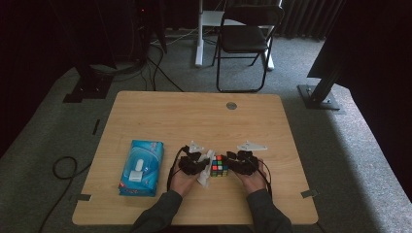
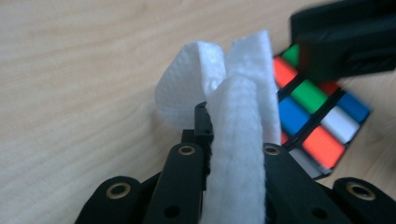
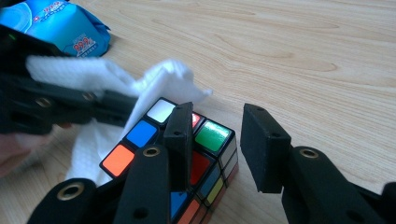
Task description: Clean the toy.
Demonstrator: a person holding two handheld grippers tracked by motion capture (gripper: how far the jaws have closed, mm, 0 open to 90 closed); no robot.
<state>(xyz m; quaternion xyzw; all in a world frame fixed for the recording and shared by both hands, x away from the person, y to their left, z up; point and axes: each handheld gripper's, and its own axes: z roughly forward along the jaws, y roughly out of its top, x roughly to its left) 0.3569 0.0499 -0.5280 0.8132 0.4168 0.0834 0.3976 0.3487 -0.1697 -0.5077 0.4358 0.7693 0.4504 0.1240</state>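
Observation:
A colour-tiled puzzle cube (image 1: pixel 219 166) rests on the wooden table (image 1: pixel 194 116) between my two hands. My left gripper (image 1: pixel 194 162) is shut on a folded white wipe (image 2: pixel 238 154), whose loose end (image 3: pixel 168 81) lies against the cube's left side. In the right gripper view, my right gripper (image 3: pixel 217 135) has its jaws apart. Its left finger (image 3: pixel 180 133) sits over the cube's top (image 3: pixel 140 133). Its right finger (image 3: pixel 261 144) stands just off the cube's right edge with a thin gap. The cube (image 2: pixel 317 112) also lies to the right in the left gripper view.
A blue pack of wipes (image 1: pixel 142 167) lies on the table's left side, also seen as the blue pack (image 3: pixel 60 25). A round metal cap (image 1: pixel 231 105) sits near the far edge. A black folding chair (image 1: pixel 245 34) stands on the carpet beyond the table.

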